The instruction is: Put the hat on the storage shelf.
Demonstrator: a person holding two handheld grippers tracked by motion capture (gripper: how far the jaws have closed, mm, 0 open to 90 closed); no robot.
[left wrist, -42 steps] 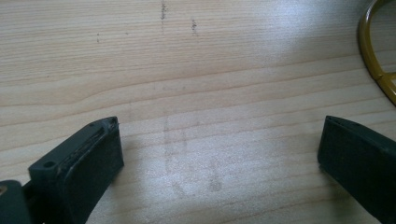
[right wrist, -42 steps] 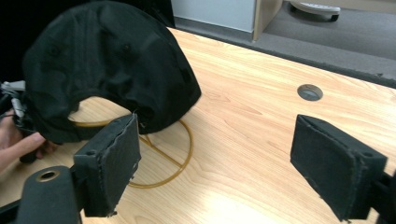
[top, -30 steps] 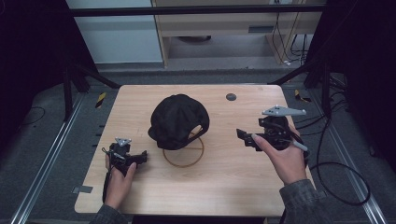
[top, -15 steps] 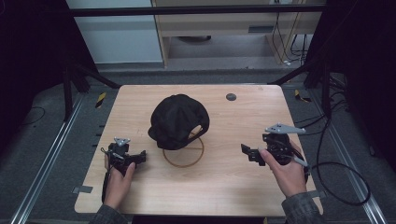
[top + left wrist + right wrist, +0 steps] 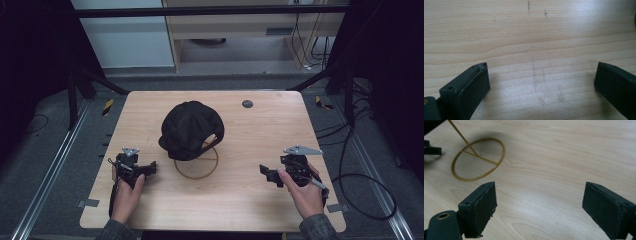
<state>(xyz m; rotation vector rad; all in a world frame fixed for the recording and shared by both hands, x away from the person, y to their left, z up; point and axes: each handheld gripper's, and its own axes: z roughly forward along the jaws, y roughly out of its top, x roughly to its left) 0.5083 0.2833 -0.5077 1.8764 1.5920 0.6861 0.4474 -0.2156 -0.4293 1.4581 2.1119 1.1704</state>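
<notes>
pale wood table (image 5: 260, 135) on grey floor (image 5: 45, 145), dark surroundings

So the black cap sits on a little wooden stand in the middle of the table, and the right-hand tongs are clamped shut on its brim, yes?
Not quite. The black cap does sit on the wooden stand mid-table, but the right tongs are open and empty, held apart from the cap near the table's right side. The right gripper view shows its jaws spread wide over bare table; the high view shows the gap to the cap.
</notes>
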